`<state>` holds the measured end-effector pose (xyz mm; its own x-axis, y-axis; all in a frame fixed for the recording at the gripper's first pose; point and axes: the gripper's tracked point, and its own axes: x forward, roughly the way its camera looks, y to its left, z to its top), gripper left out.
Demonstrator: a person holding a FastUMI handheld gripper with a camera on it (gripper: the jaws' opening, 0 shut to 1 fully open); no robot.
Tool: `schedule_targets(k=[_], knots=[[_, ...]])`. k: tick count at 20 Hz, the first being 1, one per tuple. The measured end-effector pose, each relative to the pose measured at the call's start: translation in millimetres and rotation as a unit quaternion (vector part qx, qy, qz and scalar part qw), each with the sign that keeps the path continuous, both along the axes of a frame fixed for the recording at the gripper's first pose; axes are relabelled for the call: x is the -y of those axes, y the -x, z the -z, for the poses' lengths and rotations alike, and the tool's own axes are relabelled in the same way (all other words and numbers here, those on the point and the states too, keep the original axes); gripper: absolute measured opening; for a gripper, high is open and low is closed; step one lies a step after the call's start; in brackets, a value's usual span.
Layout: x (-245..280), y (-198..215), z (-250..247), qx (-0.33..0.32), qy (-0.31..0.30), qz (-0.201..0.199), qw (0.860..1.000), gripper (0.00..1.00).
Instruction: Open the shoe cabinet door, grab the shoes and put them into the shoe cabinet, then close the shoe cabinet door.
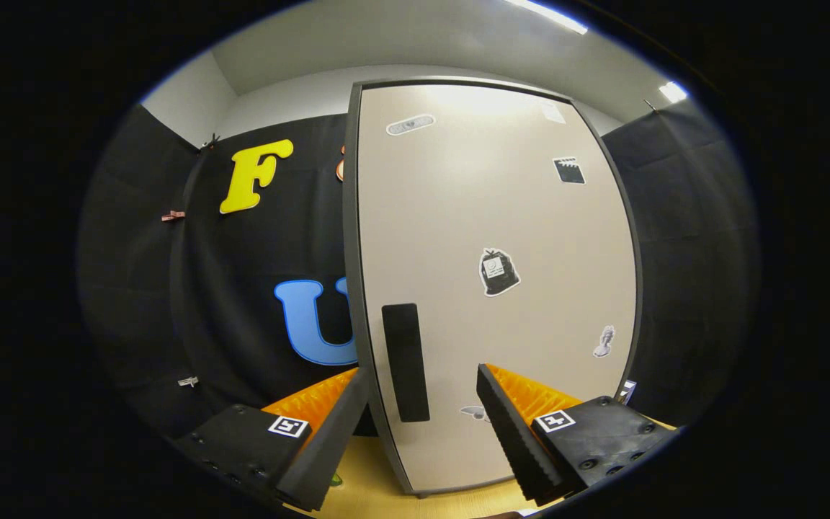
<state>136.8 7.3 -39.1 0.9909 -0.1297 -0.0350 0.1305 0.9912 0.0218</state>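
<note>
tongs stood apart, gripping nothing, with the left edge of the shoe cabinet door just ahead between the 2 fingers. 1 door stood shut and upright on the wooden table, its 1 black handle near that left edge. open room lay left of the cabinet before the black wall. 6 stickers dotted the door.

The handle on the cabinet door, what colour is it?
Black. The handle shows best in the gripper view, just ahead of the open tool.
</note>
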Motion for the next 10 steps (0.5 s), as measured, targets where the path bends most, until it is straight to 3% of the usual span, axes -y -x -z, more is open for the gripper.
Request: schedule_targets(k=[6,8,10], knots=[[-0.4,-38.4,18.8,-0.009,0.005,0.009,1.000,0.95],[2.2,-44.1,19.4,-0.006,0.007,0.018,1.000,0.84],[3.2,-48.3,21.1,-0.004,0.009,0.024,1.000,0.81]])
